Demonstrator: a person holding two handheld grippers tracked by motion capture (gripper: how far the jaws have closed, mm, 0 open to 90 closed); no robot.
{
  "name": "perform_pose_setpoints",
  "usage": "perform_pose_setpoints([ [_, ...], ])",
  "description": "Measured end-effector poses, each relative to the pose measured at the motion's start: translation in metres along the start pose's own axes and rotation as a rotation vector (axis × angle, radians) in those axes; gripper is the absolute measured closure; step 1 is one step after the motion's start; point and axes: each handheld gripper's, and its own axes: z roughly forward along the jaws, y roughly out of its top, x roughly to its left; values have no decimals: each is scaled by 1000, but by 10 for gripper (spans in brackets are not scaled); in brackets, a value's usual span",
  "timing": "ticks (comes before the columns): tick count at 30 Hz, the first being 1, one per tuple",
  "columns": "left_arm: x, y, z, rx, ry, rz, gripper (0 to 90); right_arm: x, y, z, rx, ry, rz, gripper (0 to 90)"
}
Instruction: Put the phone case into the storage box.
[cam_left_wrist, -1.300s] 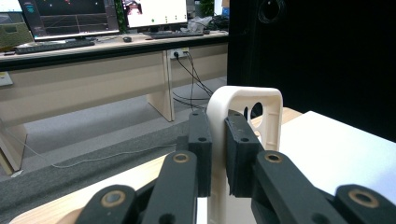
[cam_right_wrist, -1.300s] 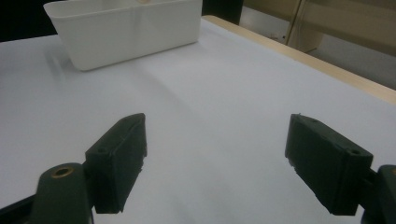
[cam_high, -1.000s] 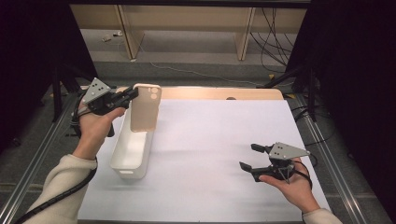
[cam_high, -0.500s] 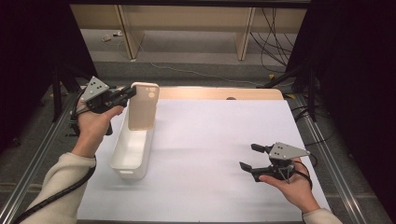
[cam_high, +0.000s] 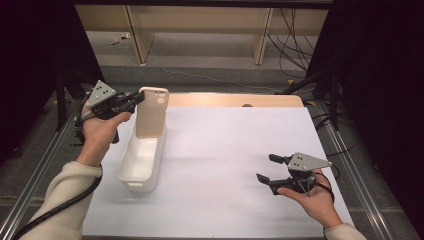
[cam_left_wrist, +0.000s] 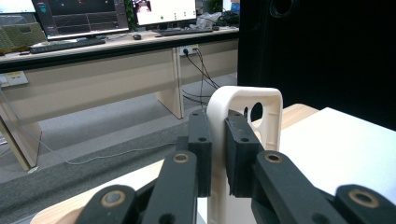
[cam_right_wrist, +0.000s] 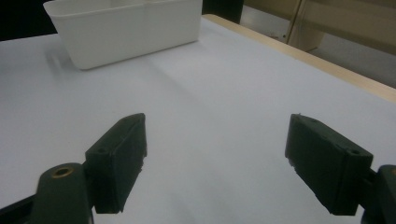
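A cream phone case (cam_high: 151, 112) hangs upright over the far end of a long white bin (cam_high: 137, 186). My left gripper (cam_high: 136, 100) is shut on the case's left edge, and in the left gripper view the black pads (cam_left_wrist: 239, 151) press on both sides of the case (cam_left_wrist: 261, 98) near its camera cutout. At the right of the table my right gripper (cam_high: 266, 168) lies low in the person's hand, open, with nothing between its jaws. Seen from the right gripper (cam_right_wrist: 215, 154), the bin (cam_right_wrist: 126, 32) stands farther off across bare white table.
A white sheet (cam_high: 240, 145) covers the table, with a wooden edge (cam_high: 235, 99) along the far side. Metal rails (cam_high: 350, 160) run along both sides. Desk legs and cables (cam_high: 295, 30) stand on the floor beyond.
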Motion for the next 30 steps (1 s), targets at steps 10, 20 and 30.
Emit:
perform_pose_setpoints([
  [10,3,-1,1,12,8,-12,820,0,0,0,-1,0,-1,220],
  [20,7,-2,2,16,15,-9,820,0,0,0,-2,0,-1,220],
  [30,10,-2,5,19,21,-7,820,0,0,0,1,0,0,219],
])
